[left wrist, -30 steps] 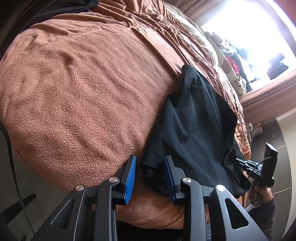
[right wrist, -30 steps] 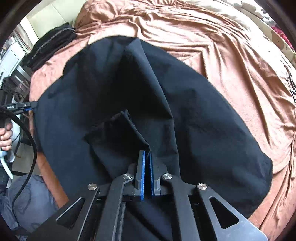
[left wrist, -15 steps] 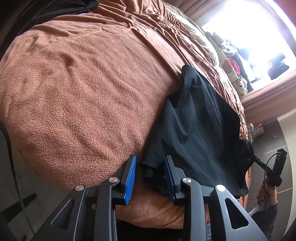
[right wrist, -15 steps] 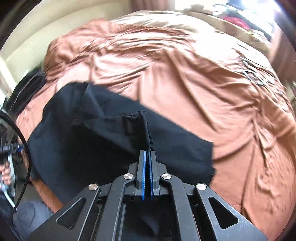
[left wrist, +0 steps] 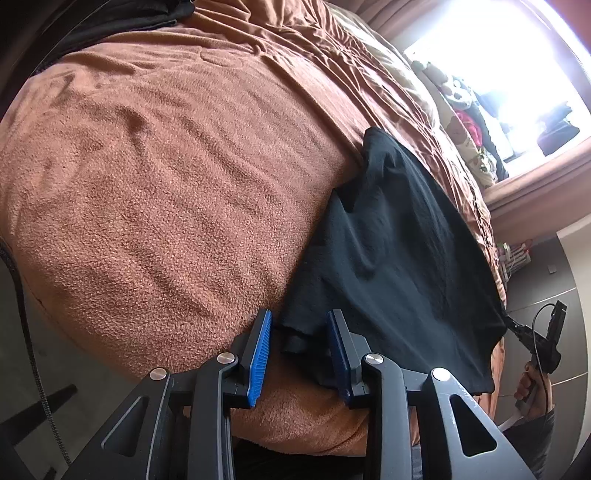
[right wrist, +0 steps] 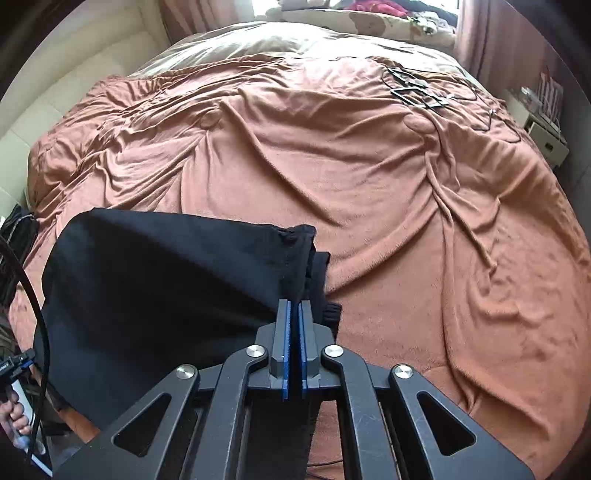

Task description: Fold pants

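Note:
Black pants lie on a brown bed blanket near its front edge. My left gripper is open, its blue pads on either side of a bunched corner of the pants. My right gripper is shut on a fold of the pants and holds that edge up over the blanket, pulled to the right. The right gripper also shows far right in the left wrist view.
A dark bag lies at the far corner of the bed. Pillows and clothes sit by the bright window. Black frames lie on the blanket's far right. A shelf stands beside the bed.
My right gripper has pulled its held edge of the pants to the right, spreading the cloth flatter. My left gripper has stayed open at the same corner.

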Demonstrator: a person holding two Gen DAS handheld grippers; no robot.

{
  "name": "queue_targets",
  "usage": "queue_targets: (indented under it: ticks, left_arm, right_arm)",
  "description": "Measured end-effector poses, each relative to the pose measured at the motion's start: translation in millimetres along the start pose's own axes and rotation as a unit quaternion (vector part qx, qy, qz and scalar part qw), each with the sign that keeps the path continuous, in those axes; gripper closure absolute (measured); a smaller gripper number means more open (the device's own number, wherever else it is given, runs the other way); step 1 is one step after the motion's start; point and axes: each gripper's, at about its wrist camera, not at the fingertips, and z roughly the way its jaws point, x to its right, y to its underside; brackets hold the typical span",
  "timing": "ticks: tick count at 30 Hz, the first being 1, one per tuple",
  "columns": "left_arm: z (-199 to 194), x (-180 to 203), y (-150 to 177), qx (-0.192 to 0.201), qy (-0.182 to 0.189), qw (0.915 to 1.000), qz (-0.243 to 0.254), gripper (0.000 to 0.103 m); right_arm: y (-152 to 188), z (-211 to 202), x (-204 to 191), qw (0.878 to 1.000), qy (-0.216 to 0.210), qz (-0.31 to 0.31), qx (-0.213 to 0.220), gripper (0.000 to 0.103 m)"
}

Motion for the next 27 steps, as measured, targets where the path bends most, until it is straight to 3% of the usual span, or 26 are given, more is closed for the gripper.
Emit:
queue_targets:
  ticks: [2,3,4,6,10,14,22,27]
  left_arm:
    - [0.7,0.9,-1.5,-0.002,0.0,1.0,0.002,0.069]
    - [1.0,1.1,-2.7,-0.003,0.0,1.0,0.002,0.067]
    - [0.9,1.2,-3.1,-0.004,0.001,1.0,0.002,0.066]
    - [0.6,1.8,-3.7,-0.003,0.004,1.0,0.003,0.061]
    - [-0.2,3.2,-4.1,-0.003,0.0,1.0,0.008,0.061]
    - [0.0,3.2,-1.9,-0.003,0.0,0.9999,0.01,0.061]
    - [-5.1,3.1,4.1,-0.002,0.0,0.9999,0.011,0.061]
    - [-10.5,1.4,8.5,-0.002,0.004,0.9999,0.012,0.061]
  right_arm:
    - [3.6,-2.7,4.2,1.0,-0.004,0.011,-0.005,0.07]
    - [4.7,-6.1,9.6,1.0,-0.017,0.016,-0.002,0.048]
    - [5.9,-8.7,13.2,0.999,-0.026,0.02,0.003,0.038]
    - [13.4,-16.5,19.8,0.999,-0.036,0.029,0.012,0.038]
    - [37.1,-23.6,41.8,0.995,-0.084,0.061,0.005,0.04]
    - [63.6,-27.1,58.5,0.989,-0.118,0.091,-0.01,0.054]
    - [102.9,-31.0,81.8,0.975,-0.157,0.155,-0.02,0.054]
    - [122.7,-38.4,100.0,0.96,-0.189,0.205,-0.008,0.054]
